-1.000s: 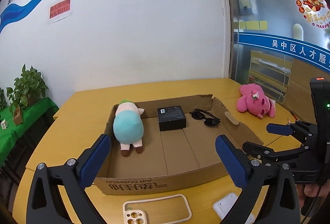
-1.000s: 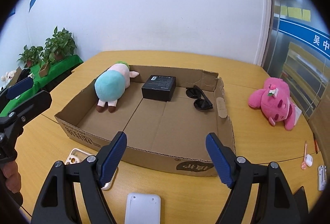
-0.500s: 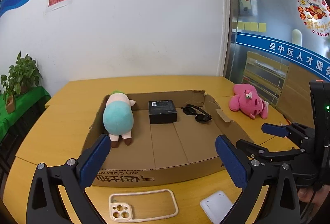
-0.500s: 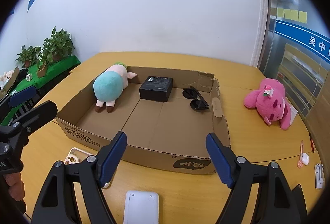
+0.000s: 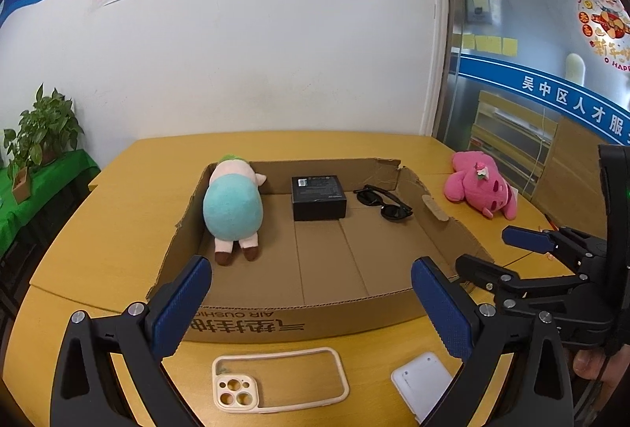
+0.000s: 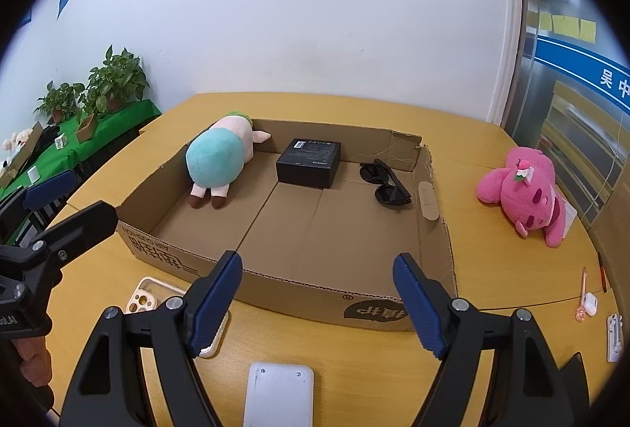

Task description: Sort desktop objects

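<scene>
Had both grippers, left [image 5: 311,303] & right [image 6: 317,293], spread wide w/ nothing pinched, so I figured go low & flat on the phone case [image 5: 275,381] by the cardboard tray's [image 5: 299,322] front wall.

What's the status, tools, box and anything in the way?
Left tool and right tool open, empty. Teal plush, black box, sunglasses in carton; pink plush, phone case outside. Nothing blocking.
</scene>
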